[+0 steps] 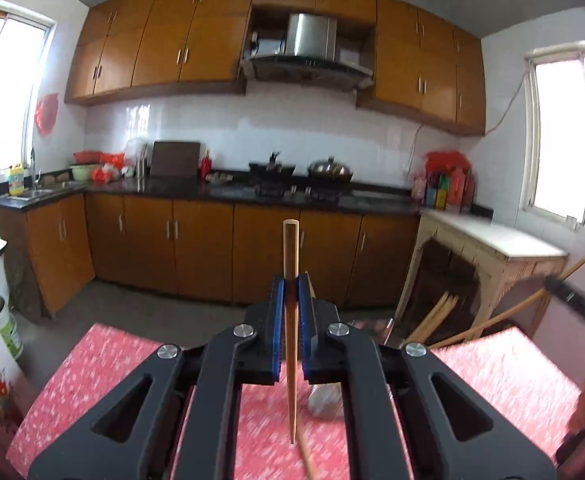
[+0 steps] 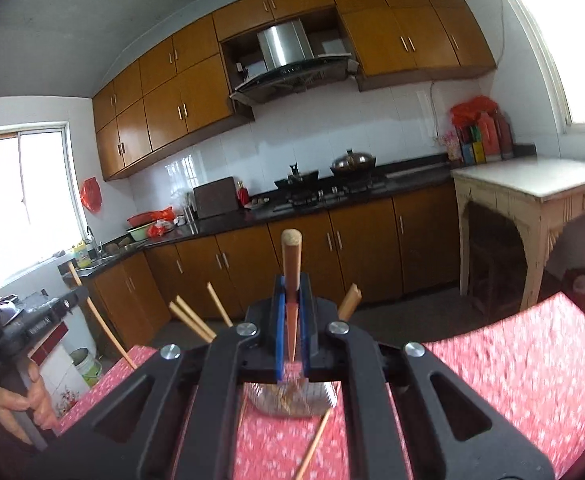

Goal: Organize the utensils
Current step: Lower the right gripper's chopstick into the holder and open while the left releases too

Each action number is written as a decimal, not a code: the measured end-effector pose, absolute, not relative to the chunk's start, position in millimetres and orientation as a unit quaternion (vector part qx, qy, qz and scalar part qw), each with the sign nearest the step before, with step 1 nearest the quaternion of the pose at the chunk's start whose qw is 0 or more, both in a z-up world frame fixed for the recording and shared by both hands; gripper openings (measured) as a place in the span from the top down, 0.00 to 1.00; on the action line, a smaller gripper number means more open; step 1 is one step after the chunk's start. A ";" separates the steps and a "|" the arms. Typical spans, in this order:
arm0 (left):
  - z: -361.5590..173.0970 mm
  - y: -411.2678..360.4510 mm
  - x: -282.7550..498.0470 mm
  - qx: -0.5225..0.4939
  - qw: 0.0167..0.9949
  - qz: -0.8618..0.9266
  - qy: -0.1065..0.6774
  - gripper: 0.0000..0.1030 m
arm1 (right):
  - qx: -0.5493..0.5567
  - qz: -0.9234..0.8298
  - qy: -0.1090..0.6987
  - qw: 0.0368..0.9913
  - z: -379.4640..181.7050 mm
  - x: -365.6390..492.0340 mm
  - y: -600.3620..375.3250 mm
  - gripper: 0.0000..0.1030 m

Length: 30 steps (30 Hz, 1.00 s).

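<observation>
My left gripper [image 1: 291,284] is shut on a wooden chopstick [image 1: 291,248] that stands upright, thick end up and thin tip just above the red flowered tablecloth [image 1: 104,368]. My right gripper [image 2: 291,288] is shut on another upright chopstick [image 2: 291,256]. Below and behind it stands a metal mesh holder [image 2: 292,398], with several chopsticks [image 2: 190,316] leaning out of it. Much of the holder [image 1: 324,400] is hidden by the left gripper. A loose chopstick [image 2: 312,446] lies on the cloth in front of the holder. Each wrist view catches the other gripper at its edge.
A hand [image 2: 24,404] grips the left tool's handle. Past the table's far edge are brown floor cabinets [image 1: 196,248] under a dark counter with a stove and pans. A cream side table [image 2: 532,208] stands at the right. A bucket [image 2: 86,366] sits on the floor at the left.
</observation>
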<state>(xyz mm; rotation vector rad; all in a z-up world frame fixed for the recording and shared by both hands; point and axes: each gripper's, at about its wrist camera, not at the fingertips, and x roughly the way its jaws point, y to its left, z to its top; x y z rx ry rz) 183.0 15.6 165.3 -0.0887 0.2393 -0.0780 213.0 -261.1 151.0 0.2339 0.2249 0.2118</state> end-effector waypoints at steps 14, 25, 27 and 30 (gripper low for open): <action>165.6 -29.8 264.6 -0.090 0.991 -0.007 0.098 0.93 | 0.098 0.149 0.221 0.959 134.1 309.6 -240.1 0.93; 126.4 -29.2 302.7 -0.093 0.981 -0.013 0.172 0.93 | 0.144 0.161 0.291 0.932 98.3 363.0 -246.8 0.93; 118.2 -31.4 311.0 -0.083 0.977 -0.016 0.197 0.93 | 0.145 0.157 0.298 0.930 92.0 374.6 -247.0 0.91; 111.8 -31.1 314.1 -0.074 0.973 -0.020 0.218 0.92 | 0.142 0.125 0.296 0.936 86.3 384.1 -248.9 0.87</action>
